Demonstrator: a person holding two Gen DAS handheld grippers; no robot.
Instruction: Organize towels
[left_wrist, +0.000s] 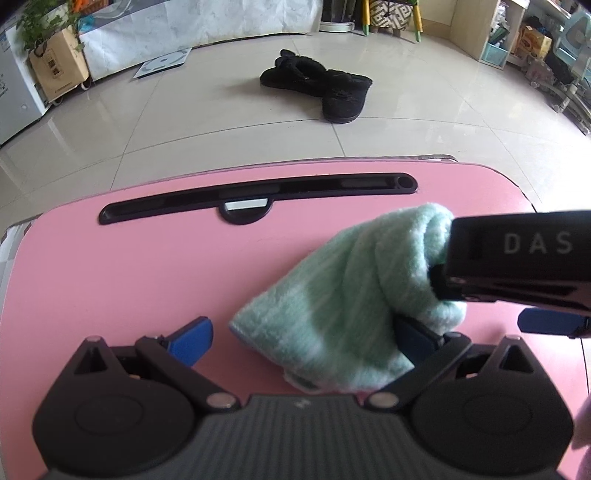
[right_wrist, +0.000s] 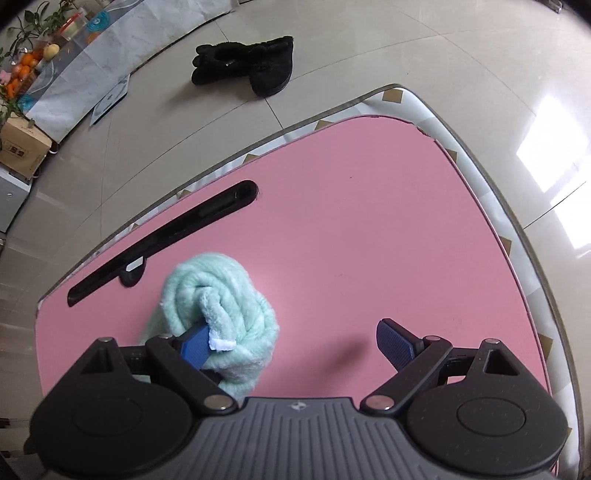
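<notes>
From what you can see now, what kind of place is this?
Probably a room in a home. Black slippers lie on a glossy tiled floor, a potted plant stands by the wall, and a green towel sits on a small pink table.

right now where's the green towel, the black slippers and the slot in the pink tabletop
green towel (left_wrist: 332, 295): left wrist view, on the middle of the rolled cloth.
black slippers (left_wrist: 332, 90): left wrist view, on the nearer slipper's fuzzy upper.
slot in the pink tabletop (right_wrist: 173, 236): right wrist view, on the middle of the black groove.
</notes>
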